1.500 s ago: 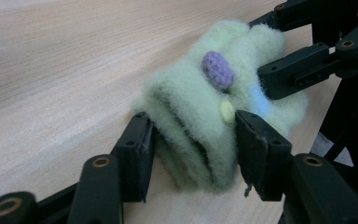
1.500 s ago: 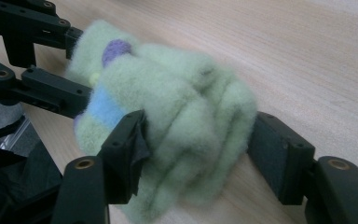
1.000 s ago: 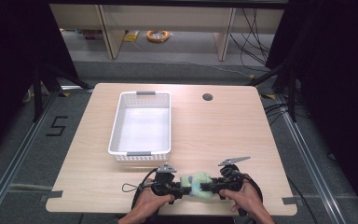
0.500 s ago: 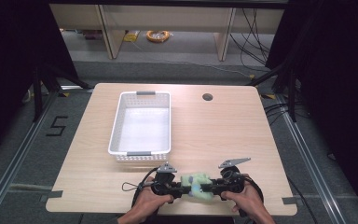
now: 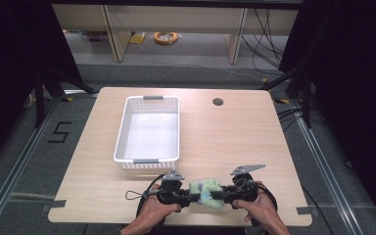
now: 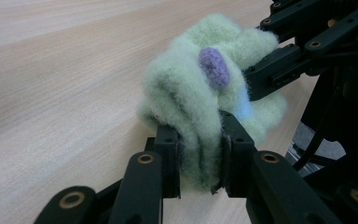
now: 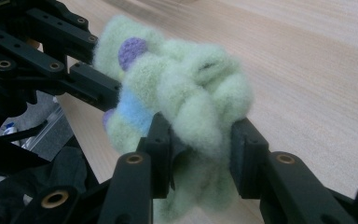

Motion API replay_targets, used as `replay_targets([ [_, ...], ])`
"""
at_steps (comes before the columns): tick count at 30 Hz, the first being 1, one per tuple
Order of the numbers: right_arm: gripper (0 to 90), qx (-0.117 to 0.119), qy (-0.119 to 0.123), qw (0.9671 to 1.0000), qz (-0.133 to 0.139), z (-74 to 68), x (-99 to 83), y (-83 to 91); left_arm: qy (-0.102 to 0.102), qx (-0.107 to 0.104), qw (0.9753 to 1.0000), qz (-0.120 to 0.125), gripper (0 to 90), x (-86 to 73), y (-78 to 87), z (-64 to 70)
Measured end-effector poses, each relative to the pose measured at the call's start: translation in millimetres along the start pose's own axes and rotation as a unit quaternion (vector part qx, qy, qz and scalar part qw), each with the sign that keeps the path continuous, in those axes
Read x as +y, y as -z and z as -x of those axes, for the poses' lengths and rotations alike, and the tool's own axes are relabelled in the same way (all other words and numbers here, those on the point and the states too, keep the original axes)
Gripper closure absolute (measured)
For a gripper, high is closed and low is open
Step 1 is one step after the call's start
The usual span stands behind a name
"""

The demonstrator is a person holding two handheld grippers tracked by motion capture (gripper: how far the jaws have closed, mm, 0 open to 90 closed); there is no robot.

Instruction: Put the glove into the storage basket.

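A fuzzy pale-green cloth (image 5: 206,192) with purple and blue spots is bunched up near the table's front edge, held between both grippers. My left gripper (image 5: 192,197) is shut on its left side; the cloth (image 6: 200,100) bulges up between the jaws there. My right gripper (image 5: 216,195) is shut on the opposite side, pinching a thick fold of the cloth (image 7: 191,102). The two grippers face each other, almost touching. A hand holds each one from below.
A white plastic basket (image 5: 149,156) stands empty on the left-middle of the wooden table (image 5: 235,142). A round cable hole (image 5: 218,102) sits near the far edge. Floor and shelving lie beyond the table.
Both grippers and the cloth have stayed in nearly the same place near the front edge; the hands have shifted only slightly.
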State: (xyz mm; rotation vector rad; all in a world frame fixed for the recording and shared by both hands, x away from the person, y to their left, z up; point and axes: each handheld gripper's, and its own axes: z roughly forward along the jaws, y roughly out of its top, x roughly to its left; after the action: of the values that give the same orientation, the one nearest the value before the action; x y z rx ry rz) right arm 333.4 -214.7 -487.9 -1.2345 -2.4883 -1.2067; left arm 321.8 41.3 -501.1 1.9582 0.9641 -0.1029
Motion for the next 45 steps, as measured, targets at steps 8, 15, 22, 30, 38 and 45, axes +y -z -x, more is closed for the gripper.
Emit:
replay_targets([
  [8, 65.6, -0.001, 0.016, 0.9998, 0.009, -6.3, 7.7, 0.7, -0.007, 0.0, 0.9999, 0.012, 72.6, 1.7, 11.3, 1.7],
  [15, 65.7, 0.008, 0.013, 0.9998, 0.012, -17.3, 21.1, 2.6, -0.015, 0.004, 0.9994, 0.03, 72.5, 8.7, 28.6, 0.7],
  [22, 65.7, 0.01, 0.045, 0.9987, 0.022, -25.0, 49.2, 4.7, -0.013, 0.012, 0.9982, 0.057, 72.5, 22.0, 50.3, -3.4],
  [30, 65.7, 0.011, 0.051, 0.9984, 0.023, -31.8, 76.0, 4.1, -0.018, 0.018, 0.9977, 0.062, 72.2, 38.3, 71.0, -8.9],
  [38, 65.6, 0.011, 0.053, 0.9984, 0.016, -40.2, 103.3, 4.3, -0.016, 0.024, 0.9975, 0.065, 72.3, 54.2, 87.5, -16.9],
  [45, 65.6, -0.003, 0.073, 0.9971, 0.019, -48.4, 130.6, 3.6, -0.023, 0.036, 0.997, 0.065, 72.3, 72.8, 103.3, -24.3],
])
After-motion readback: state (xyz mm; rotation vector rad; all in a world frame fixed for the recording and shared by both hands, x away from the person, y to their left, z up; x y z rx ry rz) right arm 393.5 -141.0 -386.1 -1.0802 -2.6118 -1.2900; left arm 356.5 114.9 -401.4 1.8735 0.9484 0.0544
